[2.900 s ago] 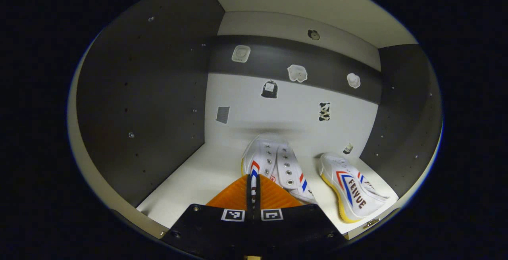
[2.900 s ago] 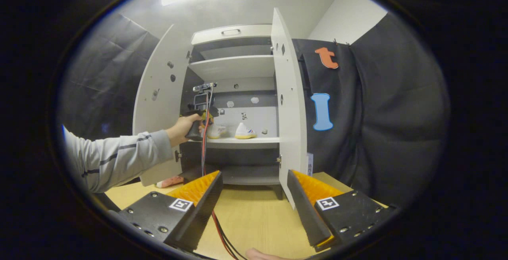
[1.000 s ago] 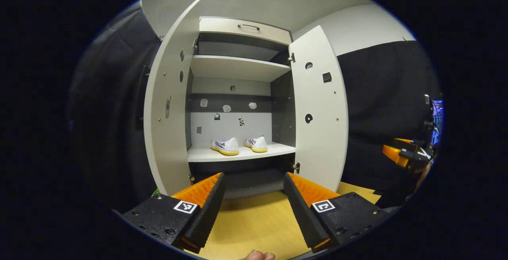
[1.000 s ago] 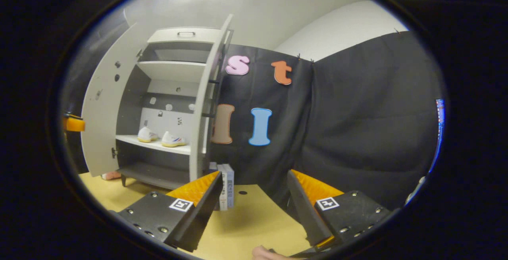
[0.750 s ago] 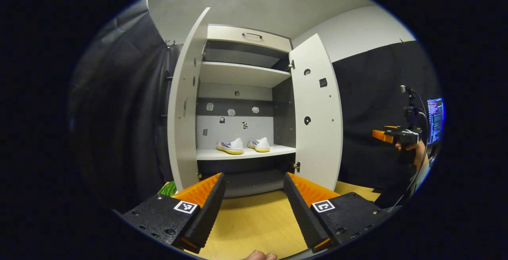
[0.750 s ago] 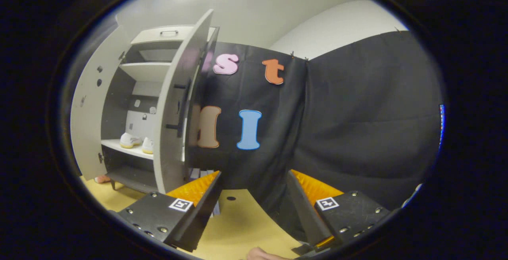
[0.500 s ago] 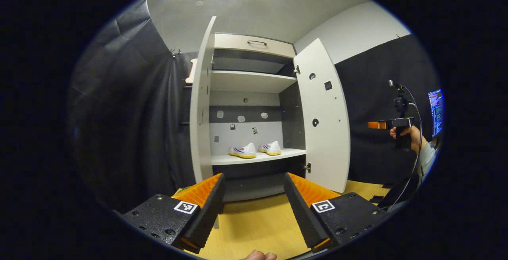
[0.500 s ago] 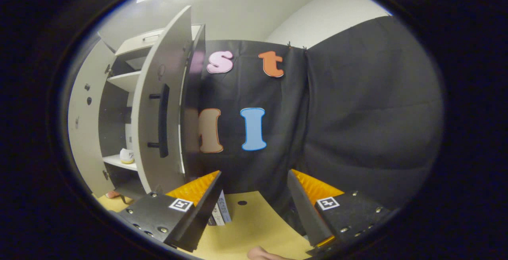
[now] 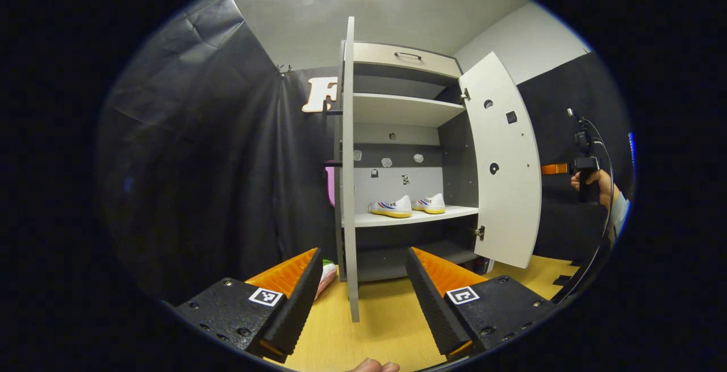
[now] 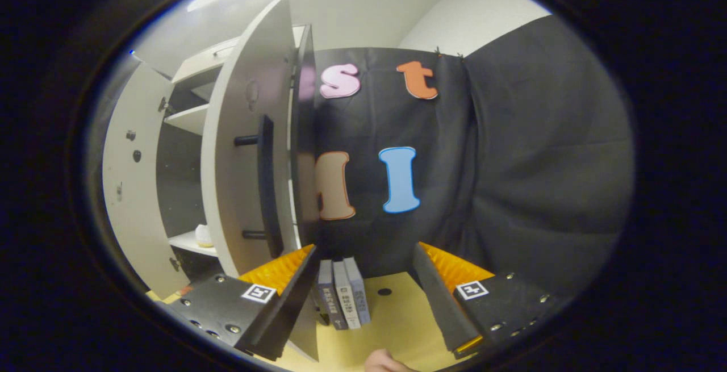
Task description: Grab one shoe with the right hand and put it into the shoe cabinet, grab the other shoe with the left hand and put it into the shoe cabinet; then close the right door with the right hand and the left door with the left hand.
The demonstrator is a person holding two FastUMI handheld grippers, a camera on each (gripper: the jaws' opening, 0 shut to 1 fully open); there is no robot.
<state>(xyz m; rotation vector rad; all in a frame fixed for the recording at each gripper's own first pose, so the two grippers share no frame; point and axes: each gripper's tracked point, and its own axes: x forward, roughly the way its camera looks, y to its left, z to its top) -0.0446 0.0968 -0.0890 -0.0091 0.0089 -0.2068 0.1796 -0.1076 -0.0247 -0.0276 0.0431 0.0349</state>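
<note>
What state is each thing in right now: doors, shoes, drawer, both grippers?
left door: open, seen edge-on
right door: open
shoes: both lying on the middle shelf
top drawer: closed
left gripper: open, holding nothing
right gripper: open, holding nothing, beside the right door's handle
books: upright on the table

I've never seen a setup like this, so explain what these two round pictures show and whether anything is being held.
A person holds a two-finger tool in each hand, each carrying a camera. In the left gripper view, the left gripper is open and empty, facing the shoe cabinet. Two shoes sit on its shelf; both doors stand open. The hand holding the other tool shows far right. In the right gripper view, the right gripper, also open and empty, faces the right door's outer side, with books on the table.
</note>
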